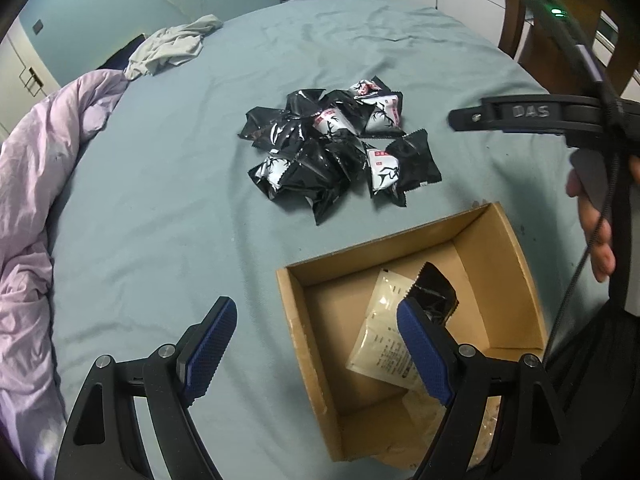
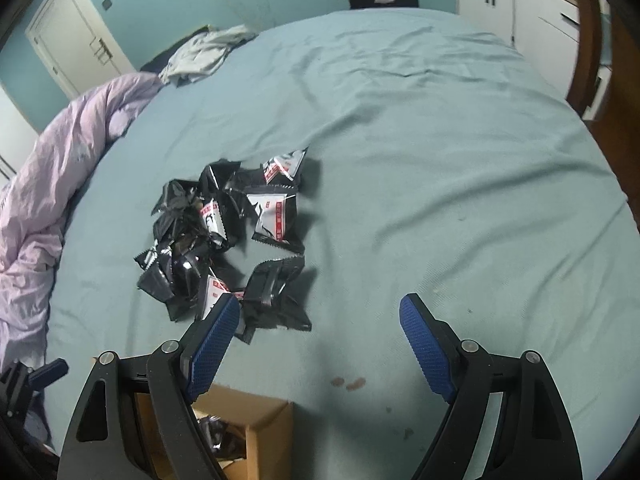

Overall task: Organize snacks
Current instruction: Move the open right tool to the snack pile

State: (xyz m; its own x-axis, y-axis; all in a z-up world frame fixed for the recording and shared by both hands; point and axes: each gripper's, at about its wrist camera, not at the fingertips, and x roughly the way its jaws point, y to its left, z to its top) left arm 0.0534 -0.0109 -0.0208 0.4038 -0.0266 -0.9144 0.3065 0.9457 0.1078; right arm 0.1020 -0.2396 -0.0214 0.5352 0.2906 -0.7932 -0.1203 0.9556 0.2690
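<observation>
From the left wrist view, the left hand-held gripper (image 1: 316, 344) hangs with its jaws spread wide and nothing between them, one blue pad over the bed sheet (image 1: 160, 200) and the other above the open cardboard box (image 1: 520, 264). Inside the box lie a pale snack packet (image 1: 380, 332) and a black one (image 1: 436, 292). Beyond the box, a pile of snack packets (image 1: 336, 148) — black and white wrappers — sits on the sheet, apart from the box. At the right edge a hand (image 1: 596, 232) holds the other tool. A lilac duvet (image 1: 36, 208) is bunched along the left. From the right wrist view, the right hand-held gripper (image 2: 320, 344) is likewise wide open and empty, above bare sheet just right of the pile of snack packets (image 2: 228, 236); its left pad overlaps the nearest wrapper in the picture — whether they touch cannot be told. The cardboard box (image 2: 264, 432) shows at the bottom.
</observation>
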